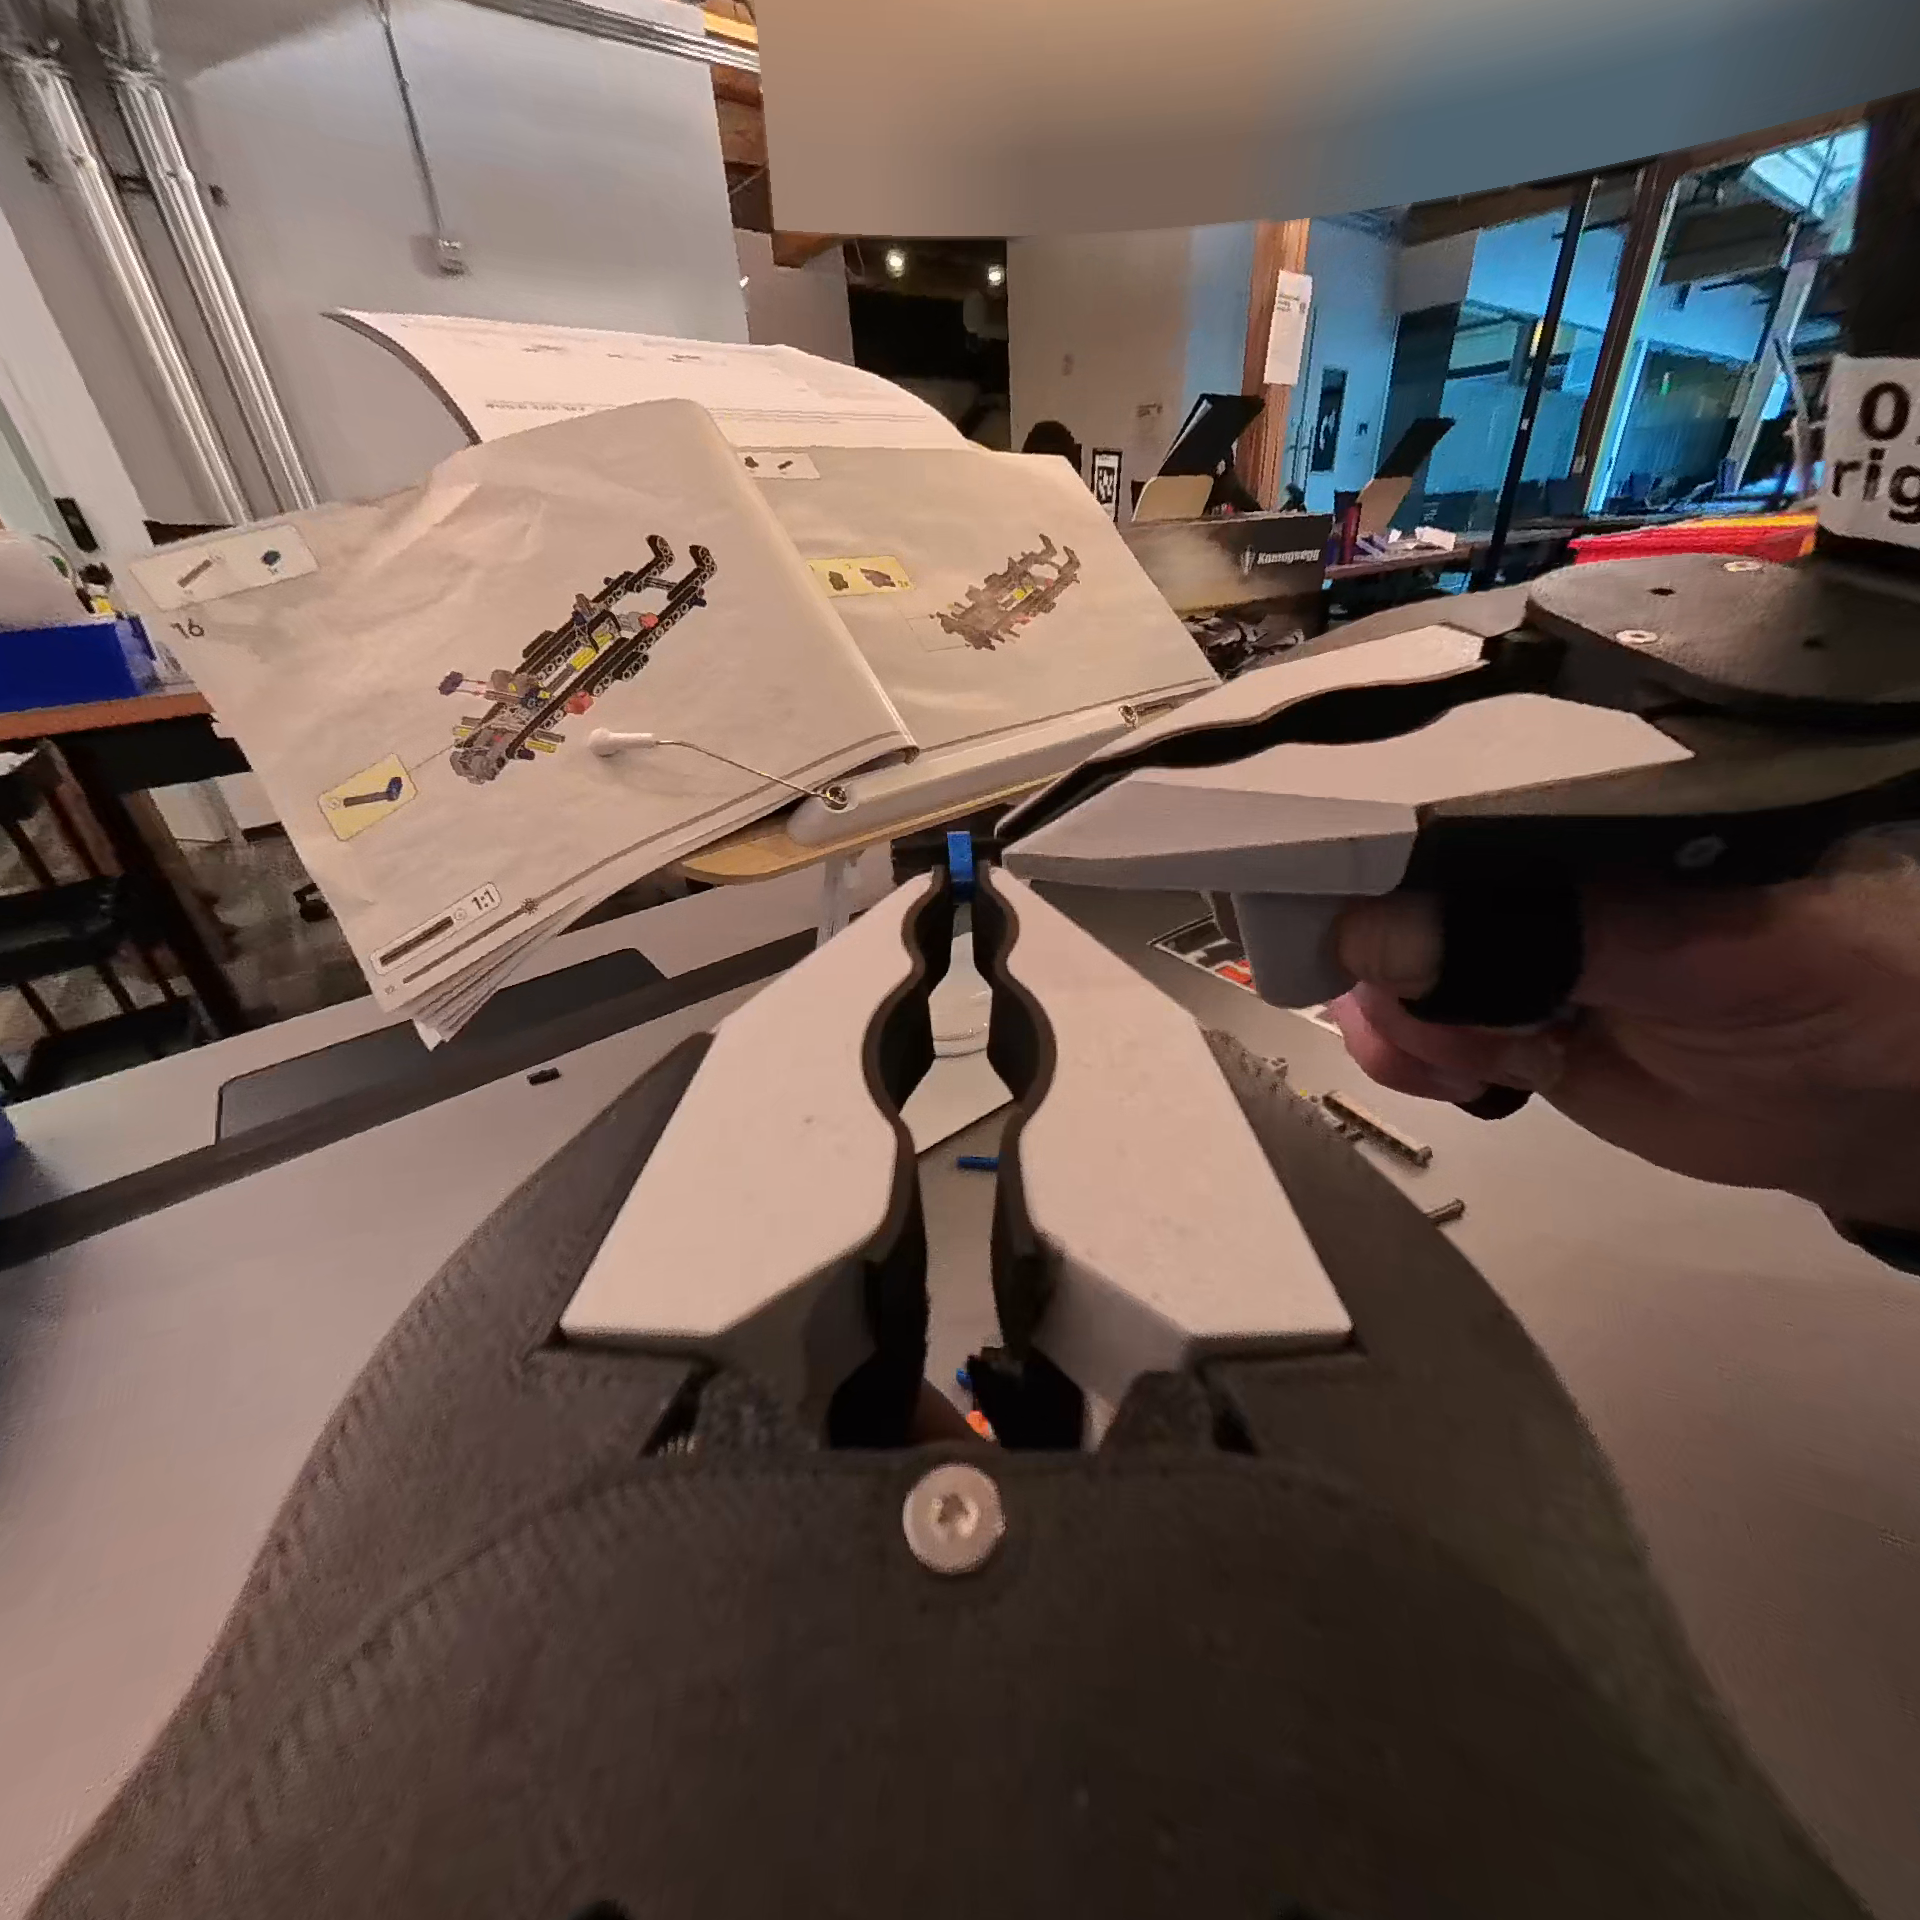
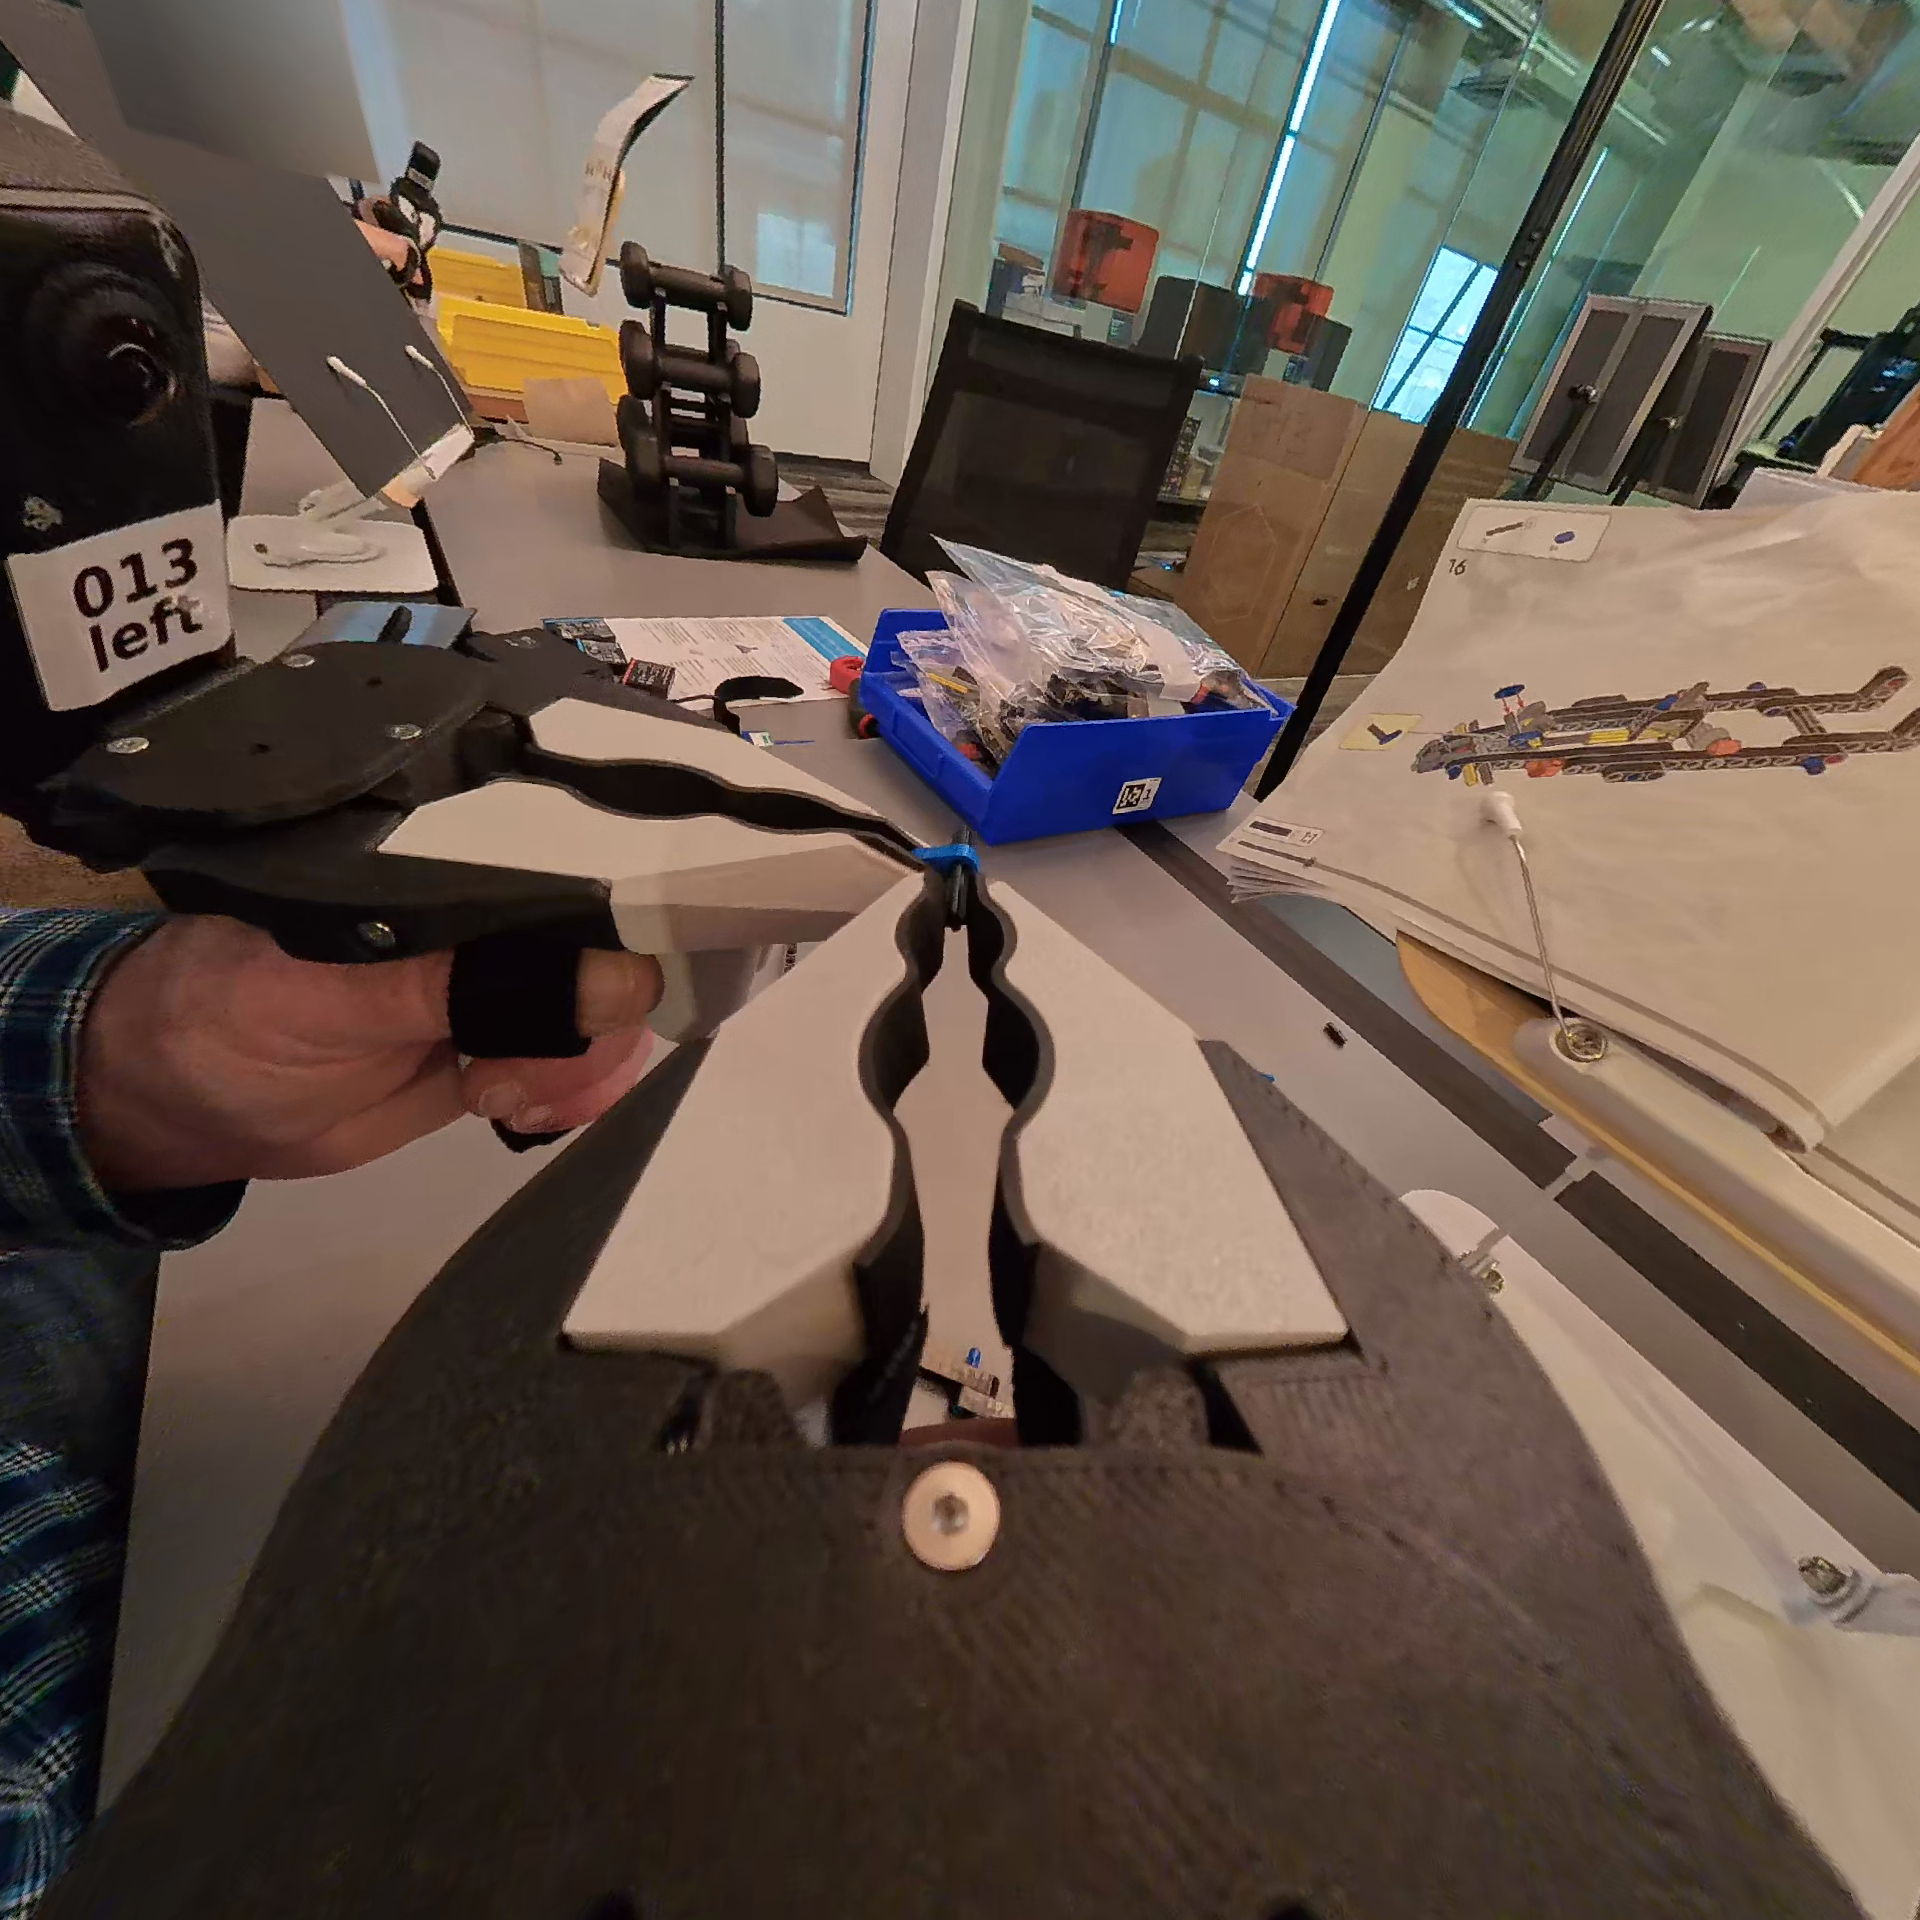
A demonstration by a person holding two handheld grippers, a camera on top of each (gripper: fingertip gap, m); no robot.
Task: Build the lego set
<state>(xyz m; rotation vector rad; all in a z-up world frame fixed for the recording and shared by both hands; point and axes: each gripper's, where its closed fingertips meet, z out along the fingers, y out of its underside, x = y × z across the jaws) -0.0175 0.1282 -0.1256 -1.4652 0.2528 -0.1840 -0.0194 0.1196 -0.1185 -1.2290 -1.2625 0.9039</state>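
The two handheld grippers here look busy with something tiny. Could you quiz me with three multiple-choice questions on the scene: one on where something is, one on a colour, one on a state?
1. Where is the bin of bagged parts?
A. On the grey table
B. On the floor
C. On the chair

2. What colour is the small piece pinched by the left gripper?
A. Red
B. Blue
C. Yellow

3. How is the instruction booklet?
A. Closed flat
B. Rolled up
C. Open on a stand

Answers:
1 A: the blue bin sits on the table.
2 B: the small piece at the left gripper is blue, meeting the right gripper.
3 C: the instruction booklet lies open, wire-clipped.
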